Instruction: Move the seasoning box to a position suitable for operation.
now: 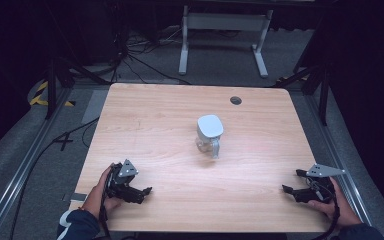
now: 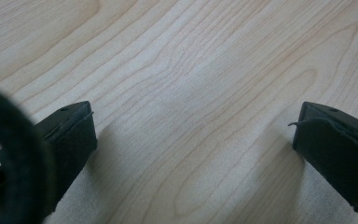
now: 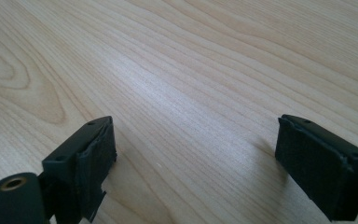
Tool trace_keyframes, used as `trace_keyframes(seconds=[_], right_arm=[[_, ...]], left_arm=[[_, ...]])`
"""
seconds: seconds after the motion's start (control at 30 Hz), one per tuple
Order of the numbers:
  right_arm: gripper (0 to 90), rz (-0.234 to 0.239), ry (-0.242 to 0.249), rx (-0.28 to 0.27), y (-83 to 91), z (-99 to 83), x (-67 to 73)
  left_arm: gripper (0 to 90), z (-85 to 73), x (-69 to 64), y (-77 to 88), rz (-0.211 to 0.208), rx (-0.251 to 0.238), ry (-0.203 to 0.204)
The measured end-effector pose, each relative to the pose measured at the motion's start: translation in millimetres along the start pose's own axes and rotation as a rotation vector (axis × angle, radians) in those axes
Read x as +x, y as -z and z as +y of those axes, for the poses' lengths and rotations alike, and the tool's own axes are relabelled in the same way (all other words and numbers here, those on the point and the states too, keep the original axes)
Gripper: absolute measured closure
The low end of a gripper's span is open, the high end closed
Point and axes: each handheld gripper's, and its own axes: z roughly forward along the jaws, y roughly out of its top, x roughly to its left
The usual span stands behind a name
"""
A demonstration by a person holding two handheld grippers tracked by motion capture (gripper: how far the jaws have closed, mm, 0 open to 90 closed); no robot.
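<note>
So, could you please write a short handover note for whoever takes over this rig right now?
Left gripper: open, nothing between its jaws, held low over the near left part of the table.
Right gripper: open and holding nothing, low over the near right part.
Jug: a clear one with a white lid and a handle facing the person, standing upright mid-table, apart from both grippers.
Done: nothing that shows; the jug is untouched.
Left: probably reach in and take the jug, lid or handle first.

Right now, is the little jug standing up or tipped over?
Standing up: the jug sits upright on the table, white lid on top.
</note>
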Motion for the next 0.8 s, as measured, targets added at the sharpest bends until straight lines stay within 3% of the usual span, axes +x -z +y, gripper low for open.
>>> trace_keyframes(seconds=[0.37, 0.57, 0.63, 0.7, 0.8], right_arm=[[12.1, 0.001, -0.002, -0.001, -0.4, 0.2, 0.2], [16.1, 0.004, 0.006, 0.026, 0.2, 4.2, 0.8], [22.2, 0.017, 0.02, 0.025, 0.6, 5.2, 1.1], [33.9, 0.007, 0.025, 0.011, 1.6, 6.5, 1.8], [45.7, 0.012, 0.036, 0.009, 2.0, 7.9, 2.8]], left_arm=[[0.0, -0.6, 0.6, 0.8, 0.013, -0.002, 0.004], [0.3, -0.1, -1.3, 1.3, 0.018, 0.006, 0.003], [0.3, 0.0, -0.5, 0.3, 0.005, 0.0, -0.001], [0.3, 0.6, 1.1, -0.2, -0.001, -0.002, -0.015], [0.3, 2.8, 2.4, 0.1, -0.015, 0.02, -0.024]])
